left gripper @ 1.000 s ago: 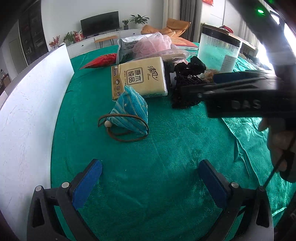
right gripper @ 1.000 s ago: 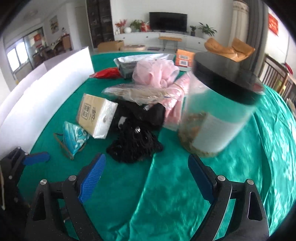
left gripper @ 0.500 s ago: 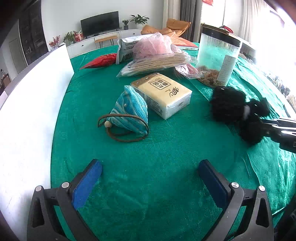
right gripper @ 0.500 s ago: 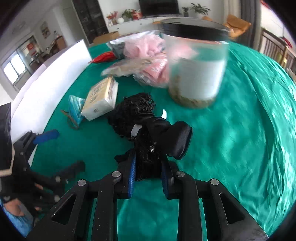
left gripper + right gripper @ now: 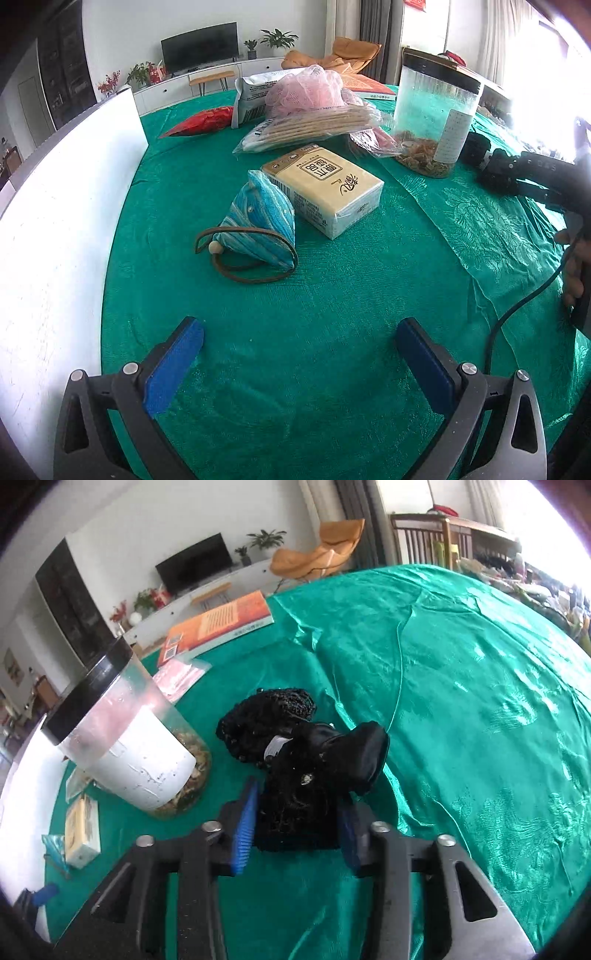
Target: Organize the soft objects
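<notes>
Between my right fingers (image 5: 295,830) lies the black mesh fabric bundle (image 5: 295,764), its near end filling the gap; the blue pads have just been spreading and flank it closely, though I cannot tell if they press. It rests on the green satin-covered surface (image 5: 461,701) beside the clear black-lidded jar (image 5: 125,738). My left fingers (image 5: 295,365) hang spread, empty.
</notes>
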Demonstrator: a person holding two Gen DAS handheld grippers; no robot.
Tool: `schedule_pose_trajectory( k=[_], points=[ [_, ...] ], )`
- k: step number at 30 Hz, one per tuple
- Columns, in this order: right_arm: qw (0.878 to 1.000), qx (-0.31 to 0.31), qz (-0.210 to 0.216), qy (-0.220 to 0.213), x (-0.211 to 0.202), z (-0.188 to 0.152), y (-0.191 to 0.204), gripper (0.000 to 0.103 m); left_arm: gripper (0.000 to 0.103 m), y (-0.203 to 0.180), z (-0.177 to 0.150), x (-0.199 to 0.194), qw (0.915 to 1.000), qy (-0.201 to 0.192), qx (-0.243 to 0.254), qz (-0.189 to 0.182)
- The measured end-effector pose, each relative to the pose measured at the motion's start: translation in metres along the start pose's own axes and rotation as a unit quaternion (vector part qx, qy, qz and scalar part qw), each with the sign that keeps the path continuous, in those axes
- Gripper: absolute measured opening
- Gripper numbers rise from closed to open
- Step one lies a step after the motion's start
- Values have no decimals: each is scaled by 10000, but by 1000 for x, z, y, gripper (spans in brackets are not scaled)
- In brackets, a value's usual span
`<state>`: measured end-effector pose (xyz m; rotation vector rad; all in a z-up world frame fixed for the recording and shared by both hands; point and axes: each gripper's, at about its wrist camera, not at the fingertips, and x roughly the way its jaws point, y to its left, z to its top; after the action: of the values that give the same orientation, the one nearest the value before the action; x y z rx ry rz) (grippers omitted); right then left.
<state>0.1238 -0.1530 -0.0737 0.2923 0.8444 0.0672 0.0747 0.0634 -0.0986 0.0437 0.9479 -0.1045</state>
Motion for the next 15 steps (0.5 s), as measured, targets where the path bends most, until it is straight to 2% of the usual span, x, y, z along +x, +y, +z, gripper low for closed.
schedule_pose_trajectory(
  k=[2,4,9,15],
  points=[
    [9999,49,50,-93,-13,-8,-1,66,103,0,0,0,10000,0,-2,-2],
    [9994,-200,-194,-184,-29,-22,4,73,103,0,0,0,10000,0,0,1],
    [9920,-923,-859,33,-37,-44,19,73,103,0,0,0,10000,0,1,1],
    [9882,-1099,-1048,204,-31,-50,21,73,103,0,0,0,10000,-1,-1,0]
  ],
)
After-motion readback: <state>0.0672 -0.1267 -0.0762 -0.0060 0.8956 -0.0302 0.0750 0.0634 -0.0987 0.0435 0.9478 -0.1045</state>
